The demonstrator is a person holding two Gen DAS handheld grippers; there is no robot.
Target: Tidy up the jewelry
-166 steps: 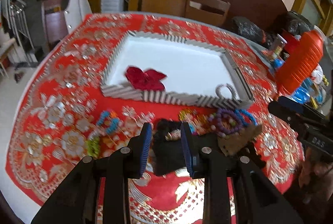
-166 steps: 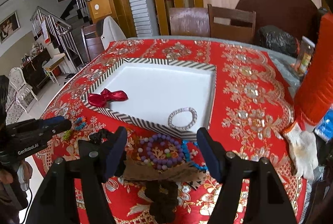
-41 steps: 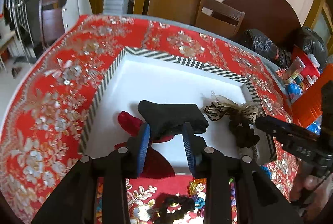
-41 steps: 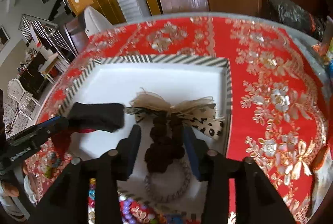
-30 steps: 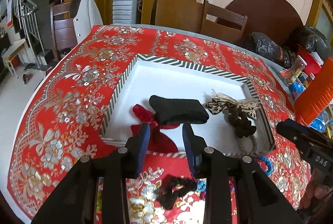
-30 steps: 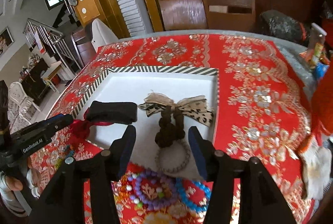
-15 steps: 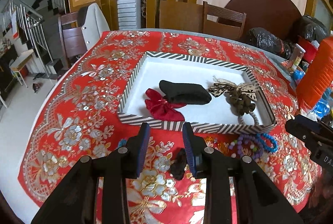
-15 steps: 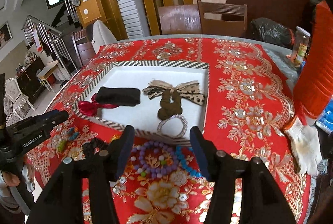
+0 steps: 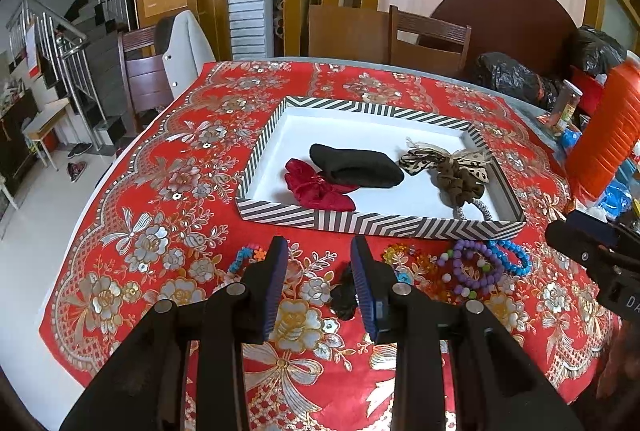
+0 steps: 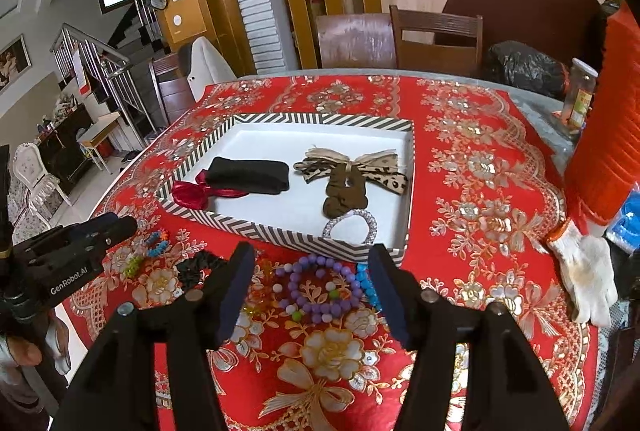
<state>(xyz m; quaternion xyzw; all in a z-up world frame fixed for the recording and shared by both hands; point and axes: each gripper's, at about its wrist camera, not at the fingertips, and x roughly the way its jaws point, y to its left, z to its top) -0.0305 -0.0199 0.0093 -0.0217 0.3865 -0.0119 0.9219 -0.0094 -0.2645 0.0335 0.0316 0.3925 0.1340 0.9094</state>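
Red floral tablecloth point(image 9: 160, 215): both grippers, left point(image 9: 319, 283) and right point(image 10: 310, 289), now back from the striped cardboard tray point(image 9: 376, 221), empty; left jaws parted, right jaws opening above the purple bead bracelet point(image 10: 316, 289).

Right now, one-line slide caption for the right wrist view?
Right gripper, jaws opening, above purple bead bracelet; striped tray holds bows, scrunchie.
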